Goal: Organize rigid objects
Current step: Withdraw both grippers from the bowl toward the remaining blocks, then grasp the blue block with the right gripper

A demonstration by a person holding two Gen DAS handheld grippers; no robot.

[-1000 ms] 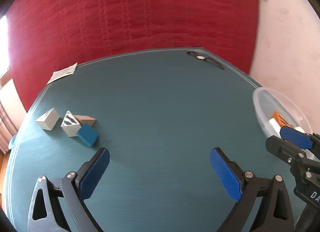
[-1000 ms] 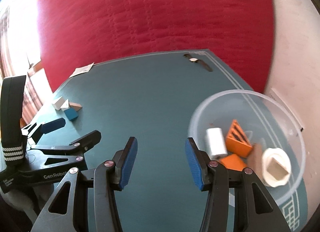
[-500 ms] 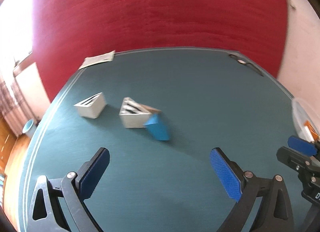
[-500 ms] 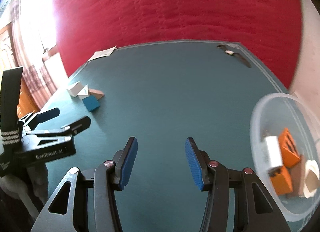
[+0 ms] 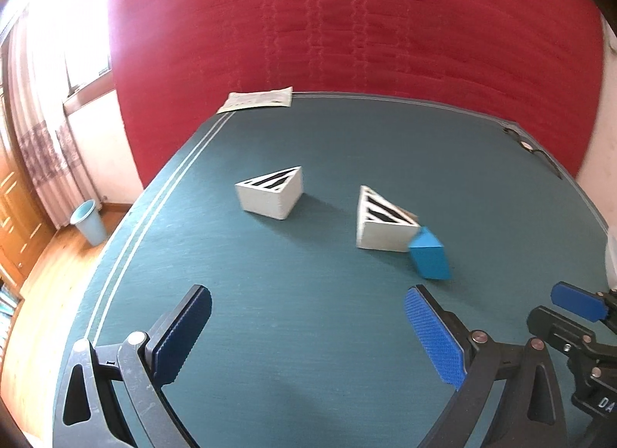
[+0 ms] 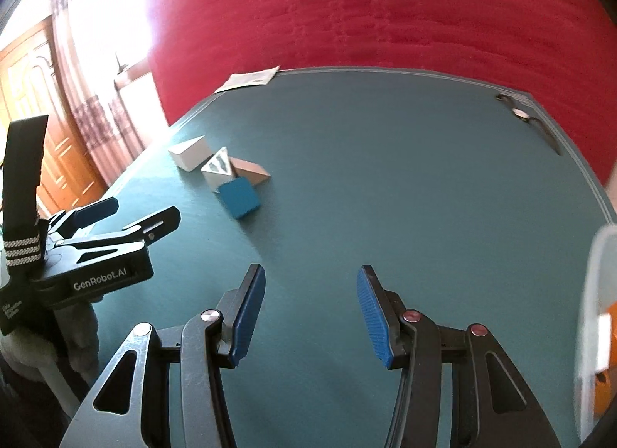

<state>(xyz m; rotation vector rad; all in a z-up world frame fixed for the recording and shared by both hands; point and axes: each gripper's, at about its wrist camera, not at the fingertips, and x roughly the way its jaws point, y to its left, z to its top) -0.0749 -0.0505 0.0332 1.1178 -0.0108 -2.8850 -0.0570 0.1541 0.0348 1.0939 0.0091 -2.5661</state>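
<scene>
On the teal cloth-covered worktop (image 5: 308, 147) four loose blocks remain, and their places are best read off the slotted white triangular block (image 5: 381, 222) in the middle of the group. To its left, set apart from it, lies a second white triangular block (image 5: 272, 193) with dark slots on its upper face. Behind it and touching, seen clearly only from the right wrist, is a plain tan wooden wedge (image 6: 252, 171). Against its right front corner leans the solid blue block (image 5: 428, 255), its long axis running toward the camera.

The left gripper (image 5: 304, 328) has its jaws released wide and empty; the group sits ahead of them, the blue block just beyond the right-hand jaw. The right gripper (image 6: 310, 309) is also parted with nothing between its jaws, and the blocks lie well off to its upper left. The clear plastic bowl (image 6: 590, 293), holding orange pieces, is at that view's right edge.

The left gripper looks nearer; the blue block seems its likeliest pick.
</scene>
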